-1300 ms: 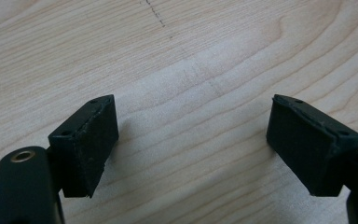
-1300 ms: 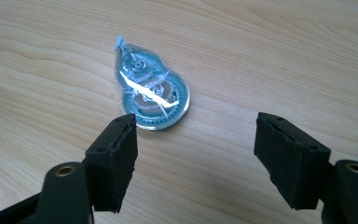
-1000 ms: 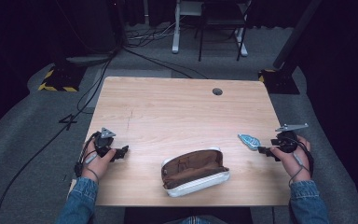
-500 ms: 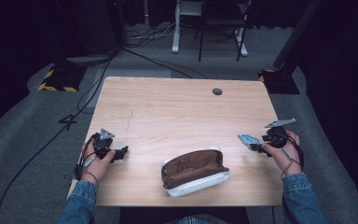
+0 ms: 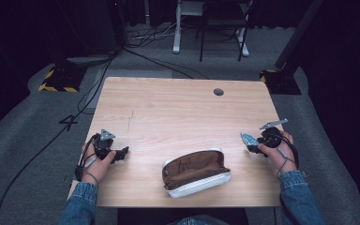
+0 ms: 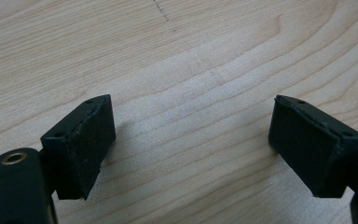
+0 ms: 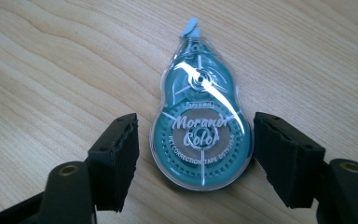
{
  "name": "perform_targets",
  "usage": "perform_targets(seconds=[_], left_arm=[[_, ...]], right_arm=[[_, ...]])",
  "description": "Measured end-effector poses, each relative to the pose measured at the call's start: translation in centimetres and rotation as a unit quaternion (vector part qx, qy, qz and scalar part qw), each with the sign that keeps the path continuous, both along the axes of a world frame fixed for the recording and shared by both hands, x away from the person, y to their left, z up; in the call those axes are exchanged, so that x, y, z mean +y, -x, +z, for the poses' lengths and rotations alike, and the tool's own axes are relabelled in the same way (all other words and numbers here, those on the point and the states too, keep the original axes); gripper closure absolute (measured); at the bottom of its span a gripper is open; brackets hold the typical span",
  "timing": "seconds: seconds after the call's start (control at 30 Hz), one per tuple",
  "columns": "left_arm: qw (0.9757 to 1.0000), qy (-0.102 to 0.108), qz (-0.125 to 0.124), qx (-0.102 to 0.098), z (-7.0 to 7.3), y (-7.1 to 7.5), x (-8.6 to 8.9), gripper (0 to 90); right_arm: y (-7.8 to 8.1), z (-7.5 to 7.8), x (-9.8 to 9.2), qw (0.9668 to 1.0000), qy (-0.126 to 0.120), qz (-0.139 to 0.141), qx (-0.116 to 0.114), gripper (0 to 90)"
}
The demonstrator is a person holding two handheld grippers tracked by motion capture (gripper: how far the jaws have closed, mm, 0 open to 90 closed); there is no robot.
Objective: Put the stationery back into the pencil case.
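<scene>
1. two claws rest on the wooden surface (image 5: 178, 112), either side of an open brown pouch (image 5: 196, 172) near the front edge.
2. the right claw (image 7: 196, 154), right of the pouch, gapes around a teal correction tape (image 7: 200, 135) lying flat, its jaws not yet gripping; the smooth rounded shell might squirt out if squeezed off-centre.
3. the left claw (image 6: 191, 140), left of the pouch, stands wide open and empty.
4. since half a second ago, the right claw has tipped lower over the tape.

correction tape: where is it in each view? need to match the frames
High view: correction tape at the table's right edge, just ahead of the right gripper.
Right gripper view: tape flat between open jaws.
Left gripper view: bare wood.
Shared landmark: the wood-grain table.
</scene>
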State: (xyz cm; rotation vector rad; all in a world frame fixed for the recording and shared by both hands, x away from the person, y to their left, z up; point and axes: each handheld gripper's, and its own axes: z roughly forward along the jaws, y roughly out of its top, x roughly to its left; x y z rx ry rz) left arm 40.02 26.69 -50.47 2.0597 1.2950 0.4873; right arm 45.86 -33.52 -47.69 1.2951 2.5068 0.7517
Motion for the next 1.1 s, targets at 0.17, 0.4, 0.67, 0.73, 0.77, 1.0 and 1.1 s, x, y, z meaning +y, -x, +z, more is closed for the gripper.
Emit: perform_targets(seconds=[0.17,0.4,0.67,0.73,0.77,1.0,1.1], left_arm=[[1.0,0.0,0.001,0.0,0.0,-0.02,-0.02,14.9],[1.0,0.0,0.003,0.0,-0.01,-0.05,-0.04,14.9],[1.0,0.0,0.003,-0.001,-0.01,-0.07,-0.04,14.9],[1.0,0.0,0.003,-0.001,-0.01,-0.08,-0.04,14.9],[1.0,-0.001,0.003,-0.002,-0.01,-0.09,-0.02,14.9],[1.0,0.0,0.003,-0.001,-0.01,-0.1,-0.03,14.9],[1.0,0.0,0.002,-0.002,-0.01,-0.1,-0.02,14.9]], right_arm=[[-0.18,-0.25,0.28,1.0,0.007,-0.002,-0.005,32.7],[-0.31,-0.36,0.5,0.9997,0.011,-0.013,-0.017,36.3],[-0.22,-0.22,0.65,0.9996,0.014,-0.018,-0.015,39.5],[-0.17,-0.19,0.7,0.9996,0.015,-0.021,-0.013,39.7],[-0.16,-0.19,0.73,0.9995,0.016,-0.022,-0.014,39.8],[-0.04,-0.22,0.75,0.9995,0.013,-0.023,-0.017,40.0],[0.05,-0.1,0.76,0.9995,0.008,-0.024,-0.017,40.1]])
